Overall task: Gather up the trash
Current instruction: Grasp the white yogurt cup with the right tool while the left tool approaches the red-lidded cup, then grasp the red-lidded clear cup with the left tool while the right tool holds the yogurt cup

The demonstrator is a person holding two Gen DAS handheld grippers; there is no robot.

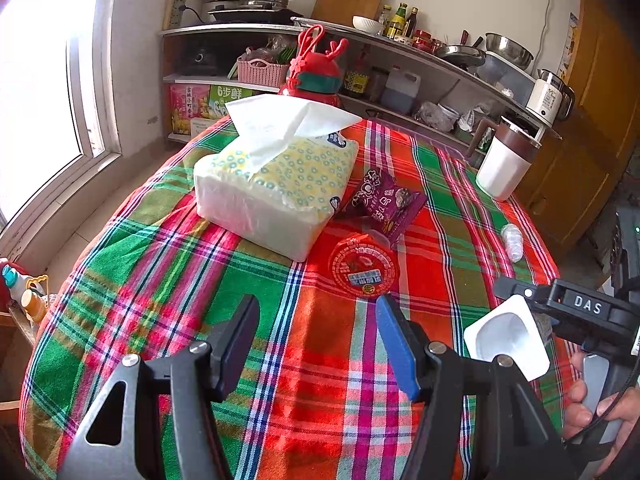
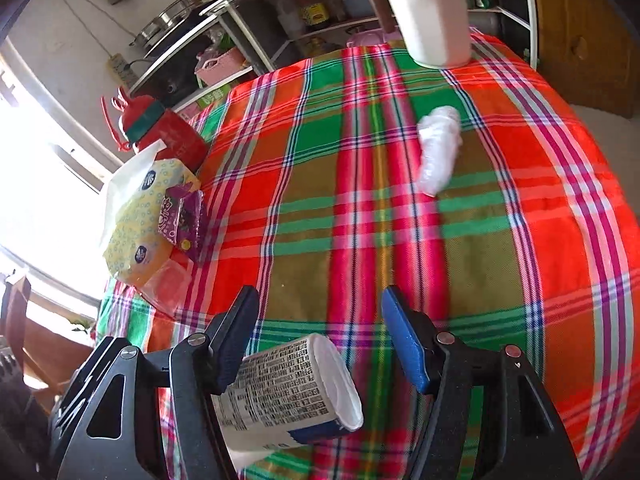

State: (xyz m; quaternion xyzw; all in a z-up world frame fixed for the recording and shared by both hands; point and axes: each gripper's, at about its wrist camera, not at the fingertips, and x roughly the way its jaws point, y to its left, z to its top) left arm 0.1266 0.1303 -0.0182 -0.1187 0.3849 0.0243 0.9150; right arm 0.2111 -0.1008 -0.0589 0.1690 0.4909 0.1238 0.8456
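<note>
Between the fingers of the right gripper (image 2: 316, 336) lies an empty yogurt cup (image 2: 288, 392), tipped on its side over the plaid tablecloth (image 2: 520, 240); it leans on 1 finger, and the other stands clear, so no firm grip shows. It looks light, thin-walled and easily crushed, best pinched gently across its printed wall near the stiffer rim. Empty and half-spread, the left gripper (image 1: 316, 340) hovers before a red jelly cup (image 1: 362, 266).

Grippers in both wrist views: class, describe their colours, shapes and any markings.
Each gripper, left gripper and right gripper, has a black angular frame with silver rivets, one dark pad and one blue pad. The right gripper's black body bears white letters "DAS" and trails a black cable.
</note>
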